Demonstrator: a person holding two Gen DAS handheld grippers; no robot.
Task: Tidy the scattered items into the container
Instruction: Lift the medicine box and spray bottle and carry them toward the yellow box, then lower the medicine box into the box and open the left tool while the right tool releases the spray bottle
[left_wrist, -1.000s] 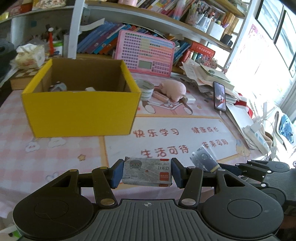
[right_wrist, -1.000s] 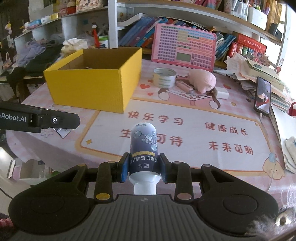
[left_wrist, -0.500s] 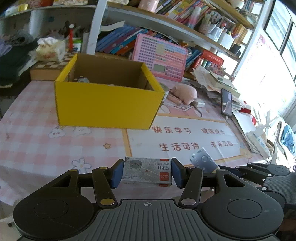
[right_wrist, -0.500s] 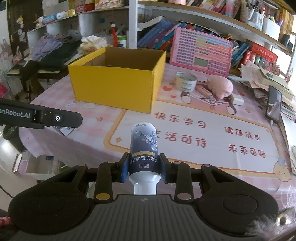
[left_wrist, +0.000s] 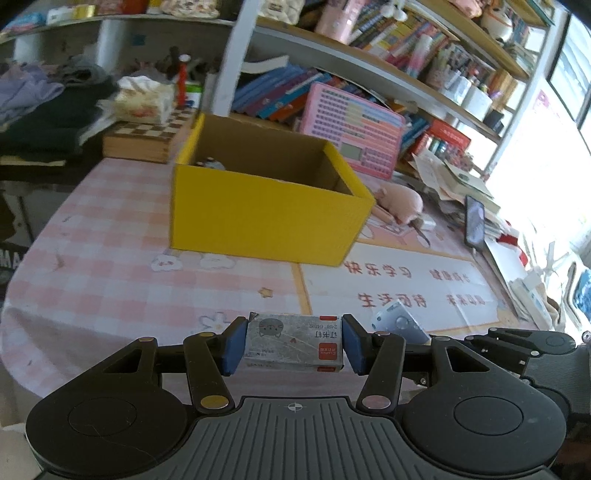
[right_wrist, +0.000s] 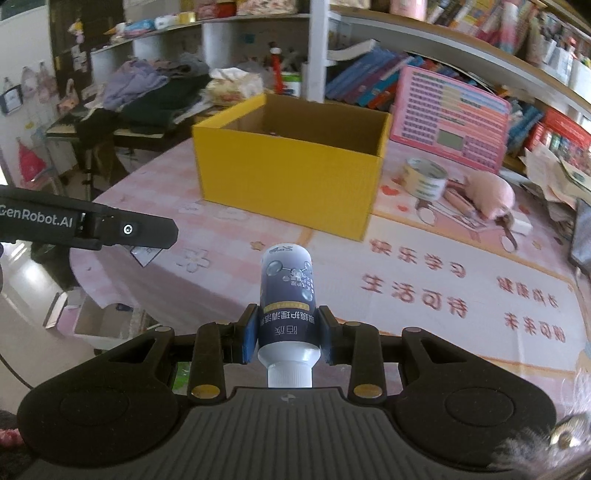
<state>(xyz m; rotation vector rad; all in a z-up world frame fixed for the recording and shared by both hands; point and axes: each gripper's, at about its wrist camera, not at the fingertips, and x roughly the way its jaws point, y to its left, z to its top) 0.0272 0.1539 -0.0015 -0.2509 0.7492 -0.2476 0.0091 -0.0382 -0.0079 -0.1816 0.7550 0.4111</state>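
Yellow cardboard box (left_wrist: 266, 218) farther, rectangular, open-topped

Background: pink keyboard toy (right_wrist: 452, 127) leaning on the bookshelf (right_wrist: 369, 79) at 1 o'clock. Tape roll (right_wrist: 424, 178) and pink pig plush (right_wrist: 489, 194) side by side at 2, both on the pink mat (right_wrist: 424, 280). Phone (left_wrist: 474, 220) flat at 3. Clothes pile (right_wrist: 147, 88) at 10, tissue pack (left_wrist: 142, 101) on the chessboard (left_wrist: 147, 134) at 11.
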